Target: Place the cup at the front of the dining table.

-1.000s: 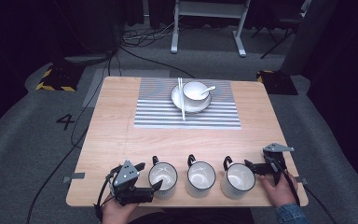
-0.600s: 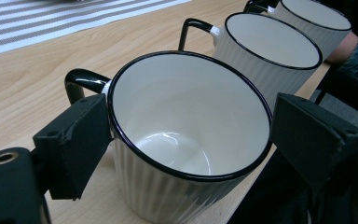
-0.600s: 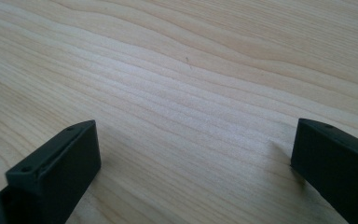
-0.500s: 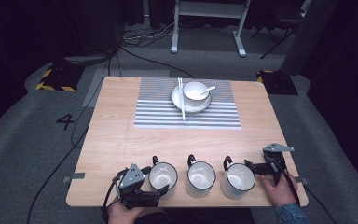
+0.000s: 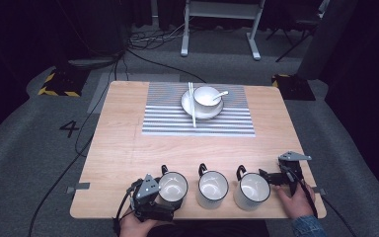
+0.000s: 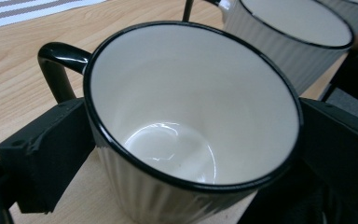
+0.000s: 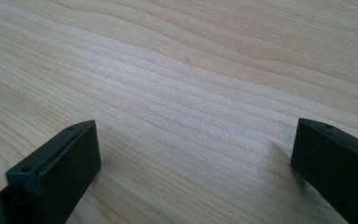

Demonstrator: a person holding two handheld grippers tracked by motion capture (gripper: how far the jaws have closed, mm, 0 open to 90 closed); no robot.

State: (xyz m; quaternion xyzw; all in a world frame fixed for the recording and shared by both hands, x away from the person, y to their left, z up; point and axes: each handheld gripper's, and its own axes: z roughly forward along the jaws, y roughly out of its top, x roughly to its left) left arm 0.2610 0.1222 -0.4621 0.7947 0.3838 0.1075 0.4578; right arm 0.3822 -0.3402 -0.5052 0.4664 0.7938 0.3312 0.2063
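Since the left hand-held gripper sits at the near left corner of the table, the mug it's working on is the leftmost mug in a row of three along the near edge. In the left gripper view that mug stands upright right between the two black jaws, which have just been opening: one on each side of the ribbed wall, spread about as wide as the cup itself. I honestly can't tell whether the pads touch the wall or sit just off it, since the rim hides the contact on the far side, but it doesn't look like a squeeze. The handle sticks out on the side facing away from the person, just past one jaw, so the jaws straddle the body crosswise to the handle.

The right hand-held gripper rests over by the rightmost mug, jaws spread with only bare wood between them in its own view, pointing toward that mug and just beside it. The middle mug is between the two, touched by neither.

My guess: the left side is either letting go or lining up a grab. Whichever comes next, that mug is already dead centre, so closing straight in would catch it.
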